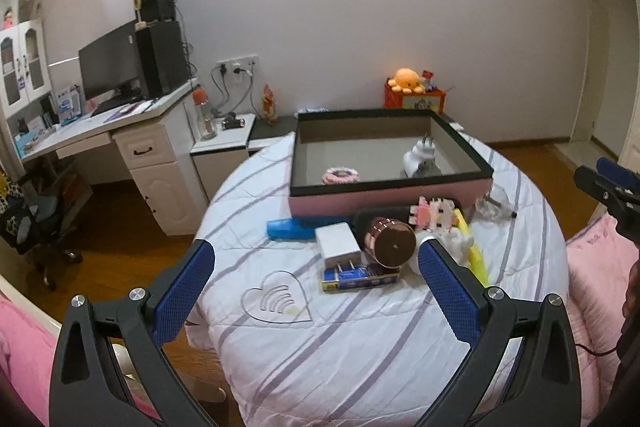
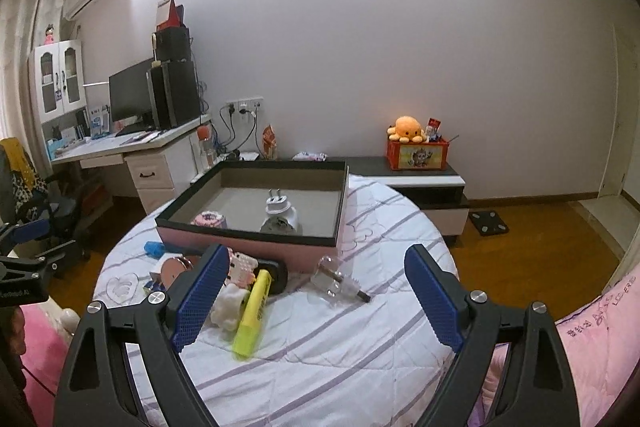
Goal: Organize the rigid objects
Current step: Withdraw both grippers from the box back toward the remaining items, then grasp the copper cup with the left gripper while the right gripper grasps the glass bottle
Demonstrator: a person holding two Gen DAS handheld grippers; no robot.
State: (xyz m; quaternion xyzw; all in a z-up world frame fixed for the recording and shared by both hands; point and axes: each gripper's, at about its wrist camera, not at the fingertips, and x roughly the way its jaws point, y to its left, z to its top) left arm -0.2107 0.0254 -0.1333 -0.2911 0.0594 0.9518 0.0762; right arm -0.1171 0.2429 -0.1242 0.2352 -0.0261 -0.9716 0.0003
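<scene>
A pink box (image 1: 390,201) with a black rim sits on the striped round table (image 1: 360,339), holding a white plug adapter (image 1: 418,155) and a small round cake-like piece (image 1: 341,175). Just in front of it lie a copper cylinder (image 1: 390,243), a white charger (image 1: 338,245), a blue case (image 1: 290,229) and a yellow highlighter (image 2: 252,311). The left gripper (image 1: 316,277) and right gripper (image 2: 314,293) both hover with jaws wide apart, holding nothing.

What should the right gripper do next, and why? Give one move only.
Probably ease the right gripper forward and down onto the clear plastic piece. Its jaws stand open and empty, and that piece lies loose on the striped cloth almost straight ahead between them, apart from the clutter around the yellow highlighter. The pink box, already holding a few items, sits just behind it.
</scene>
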